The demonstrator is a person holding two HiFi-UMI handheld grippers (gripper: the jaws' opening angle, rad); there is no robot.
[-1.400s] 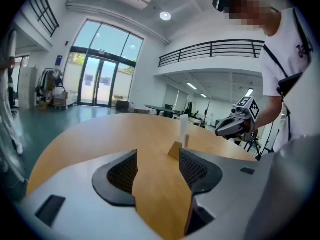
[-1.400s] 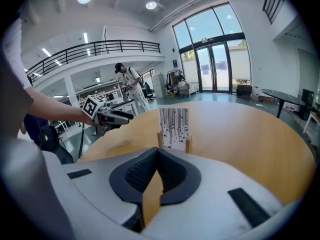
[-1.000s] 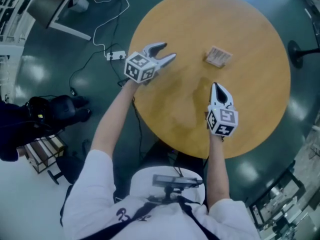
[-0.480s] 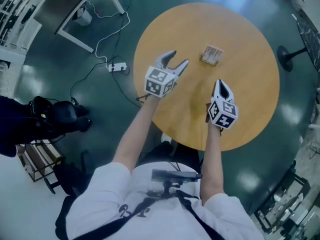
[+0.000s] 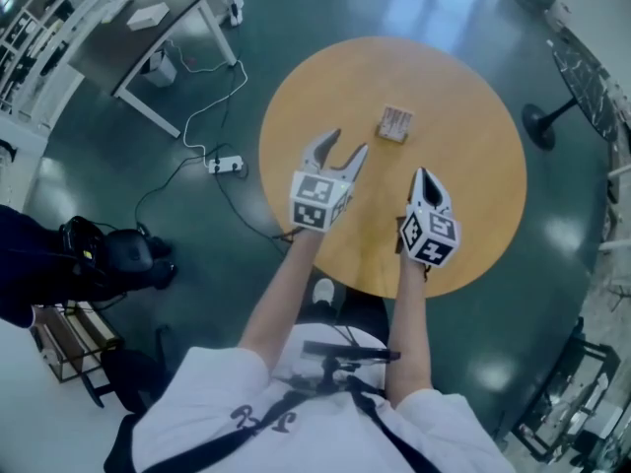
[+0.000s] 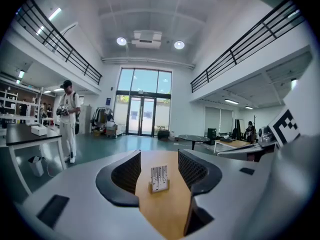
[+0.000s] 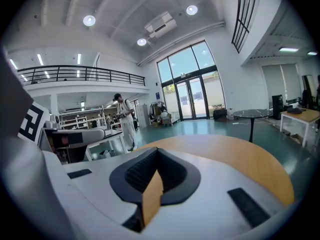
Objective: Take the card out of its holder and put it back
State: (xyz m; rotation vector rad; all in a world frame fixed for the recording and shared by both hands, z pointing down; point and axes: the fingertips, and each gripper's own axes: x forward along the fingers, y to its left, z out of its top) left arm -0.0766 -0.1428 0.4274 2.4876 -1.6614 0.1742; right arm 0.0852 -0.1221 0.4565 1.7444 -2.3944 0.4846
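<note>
A small wooden card holder (image 5: 394, 123) with a striped white card upright in it stands on the round wooden table (image 5: 473, 87), past the middle. In the left gripper view the card (image 6: 159, 176) shows straight ahead between the jaws, some way off. My left gripper (image 5: 342, 148) hovers above the table's left part, open and empty, pointing toward the holder. My right gripper (image 5: 424, 173) hangs over the near right part of the table, shut with nothing in it. Its tips (image 7: 156, 152) meet in the right gripper view.
A grey desk (image 5: 148, 37) stands at the upper left, and a power strip (image 5: 227, 165) with cables lies on the green floor. A black bag (image 5: 108, 254) sits at the left, a stand base (image 5: 540, 121) at the right. A person in white (image 6: 67, 119) stands far off.
Both grippers have lifted off the table and drawn back toward its near edge. The left one shifted right. The table looks smaller and the card holder has stayed in place.
</note>
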